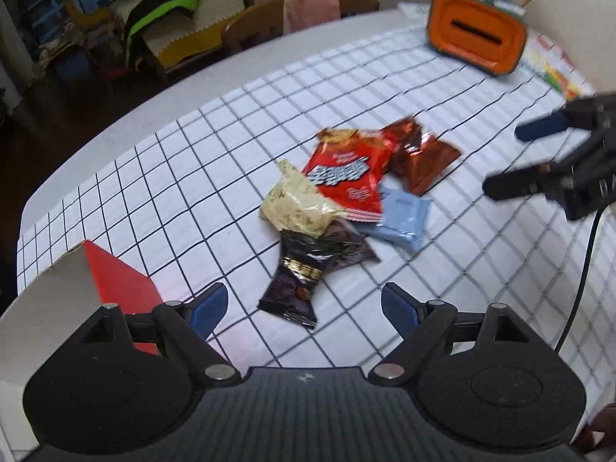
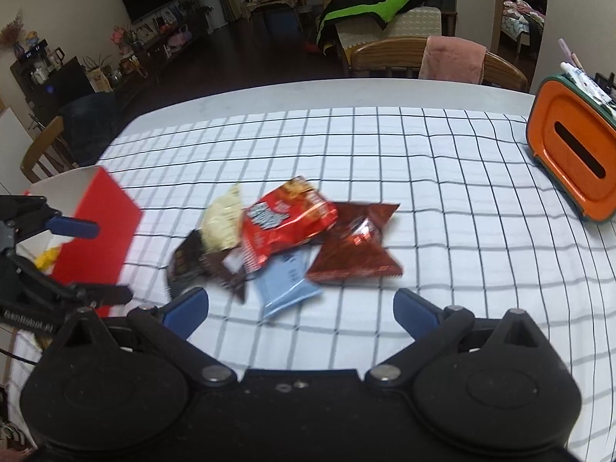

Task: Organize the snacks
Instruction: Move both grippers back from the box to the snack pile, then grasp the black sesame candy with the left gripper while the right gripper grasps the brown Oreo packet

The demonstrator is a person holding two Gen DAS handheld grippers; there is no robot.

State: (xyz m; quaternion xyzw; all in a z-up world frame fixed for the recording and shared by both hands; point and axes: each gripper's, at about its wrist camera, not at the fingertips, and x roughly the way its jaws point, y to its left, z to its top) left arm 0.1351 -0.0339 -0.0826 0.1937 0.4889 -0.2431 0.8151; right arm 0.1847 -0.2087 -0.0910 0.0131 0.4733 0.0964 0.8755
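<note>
On the checked counter (image 2: pixel 442 177), snack packets (image 2: pixel 287 227) lie heaped beside a red box (image 2: pixel 104 227); left gripper (image 1: pixel 304 310) and right gripper (image 2: pixel 300 308) hover, jaws apart, empty.

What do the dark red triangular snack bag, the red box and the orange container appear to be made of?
Dark red triangular snack bag: probably metallised plastic film, glossy, with crinkles and bright glints. Red box: likely cardboard, matt red outside, pale inside, thin straight walls. Orange container: seemingly moulded plastic, smooth, with rounded corners and a slot.

White lettering on the red snack bag (image 1: pixel 343 171) too blurred to read, "Genrobot.ai" faintly on the left hand-held gripper (image 2: pixel 92 260)
</note>
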